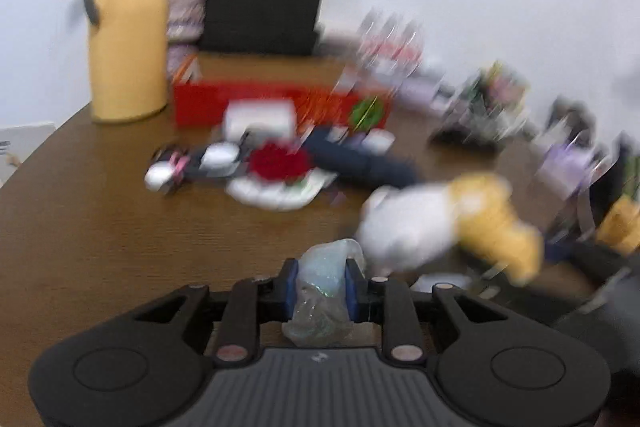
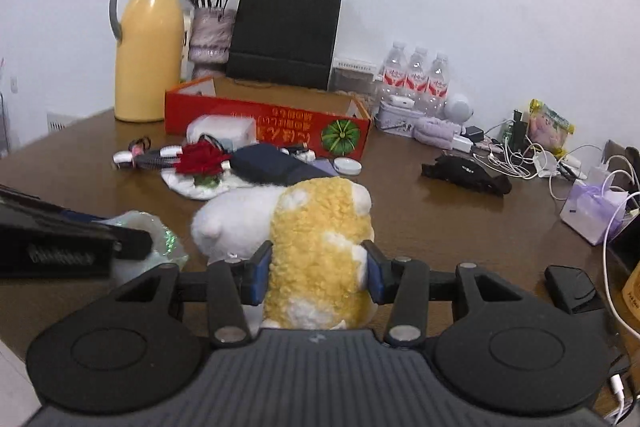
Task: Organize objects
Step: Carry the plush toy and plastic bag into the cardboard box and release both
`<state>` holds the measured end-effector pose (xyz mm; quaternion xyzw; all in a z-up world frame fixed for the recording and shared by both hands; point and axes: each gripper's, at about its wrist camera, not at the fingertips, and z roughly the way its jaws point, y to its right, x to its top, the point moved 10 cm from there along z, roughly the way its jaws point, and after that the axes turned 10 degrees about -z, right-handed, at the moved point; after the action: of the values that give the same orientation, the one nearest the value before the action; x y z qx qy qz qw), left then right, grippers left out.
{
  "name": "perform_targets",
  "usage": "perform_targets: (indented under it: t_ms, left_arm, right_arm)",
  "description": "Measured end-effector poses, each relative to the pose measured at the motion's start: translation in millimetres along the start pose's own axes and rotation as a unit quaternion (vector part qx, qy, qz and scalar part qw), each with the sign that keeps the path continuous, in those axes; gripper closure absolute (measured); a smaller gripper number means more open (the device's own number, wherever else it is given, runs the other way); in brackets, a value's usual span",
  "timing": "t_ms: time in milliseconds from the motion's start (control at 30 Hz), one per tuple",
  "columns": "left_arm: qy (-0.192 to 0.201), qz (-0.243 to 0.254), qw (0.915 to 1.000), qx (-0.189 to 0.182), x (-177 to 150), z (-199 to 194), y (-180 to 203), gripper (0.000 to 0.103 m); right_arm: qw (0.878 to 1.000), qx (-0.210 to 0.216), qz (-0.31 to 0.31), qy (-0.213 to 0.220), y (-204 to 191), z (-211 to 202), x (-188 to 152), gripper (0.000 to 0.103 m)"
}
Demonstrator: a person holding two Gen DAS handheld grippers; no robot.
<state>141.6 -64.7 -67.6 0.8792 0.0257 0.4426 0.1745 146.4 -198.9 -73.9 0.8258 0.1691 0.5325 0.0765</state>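
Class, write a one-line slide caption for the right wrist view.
Right claw shut on a yellow-and-white plush toy above a cluttered brown table.

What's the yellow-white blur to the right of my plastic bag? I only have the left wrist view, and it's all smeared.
Observer: It's a plush toy, yellow and white. The right gripper is shut on its yellow fleece.
Operator: And the smear along the wall, right of the red box?
Observer: Three water bottles with red labels, upright and side by side.
Operator: Further right?
Observer: A tangle of white cables and chargers on the table.
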Motion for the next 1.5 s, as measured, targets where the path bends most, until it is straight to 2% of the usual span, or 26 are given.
perform_targets:
  t_ms: [67,133,200,300,500,667,733,800,900,1000,1067,1167,1300,1333,1400,1433,1500]
  left_arm:
    - [0.032,0.008,0.999,-0.03,14,-15,13,0.081]
    - [0.05,0.031,0.998,-0.024,20,-19,20,0.081]
    - [0.041,0.038,0.9984,-0.01,17,-15,20,0.081]
    - [0.022,0.023,0.9995,0.005,12,-4,10,0.081]
    - [0.039,0.023,0.9988,0.017,30,-8,-1,0.081]
    - [0.057,0.031,0.9972,0.037,76,7,-12,0.081]
    - [0.074,0.045,0.9949,0.052,104,20,-17,0.081]
    - [0.08,0.05,0.9942,0.051,135,37,-21,0.081]
    - [0.074,0.05,0.9948,0.05,178,71,-29,0.081]
    - [0.025,0.012,0.9986,0.044,214,124,-47,0.081]
    - [0.017,0.01,0.9976,0.066,238,159,-60,0.081]
    - [0.015,0.04,0.9929,0.111,267,215,-76,0.08]
    - [-0.039,0.032,0.9901,0.131,285,294,-105,0.08]
    - [-0.042,0.036,0.988,0.144,289,310,-113,0.08]
    - [-0.041,0.035,0.9841,0.169,296,333,-127,0.069]
    - [-0.038,0.035,0.9818,0.183,298,342,-133,0.067]
    - [-0.033,0.038,0.9793,0.196,297,355,-143,0.063]
  right_arm:
    - [1.0,-0.009,-0.012,0.008,-3,-1,2,0.057]
    - [1.0,-0.003,0.001,0.008,-2,1,5,0.057]
    - [1.0,0.009,0.014,0.006,2,1,8,0.057]
    - [1.0,0.005,0.018,0.014,9,-4,13,0.056]
    - [0.998,0.03,0.05,0.009,24,0,19,0.056]
    - [0.996,0.053,0.067,0.025,40,15,45,0.056]
    - [0.995,0.063,0.073,0.031,49,26,60,0.056]
    - [0.994,0.077,0.075,0.031,58,44,78,0.056]
    - [0.993,0.097,0.07,0.024,69,80,106,0.056]
    - [0.993,0.099,0.06,0.013,77,132,133,0.056]
    - [0.992,0.105,0.068,-0.005,83,176,150,0.056]
    - [0.987,0.124,0.092,-0.038,88,245,171,0.056]
    - [0.984,0.125,0.1,-0.081,85,332,195,0.056]
    - [0.983,0.122,0.101,-0.097,82,354,199,0.056]
    - [0.977,0.125,0.101,-0.14,75,392,196,0.056]
    - [0.975,0.122,0.099,-0.155,73,409,194,0.055]
    - [0.974,0.102,0.085,-0.183,72,437,186,0.054]
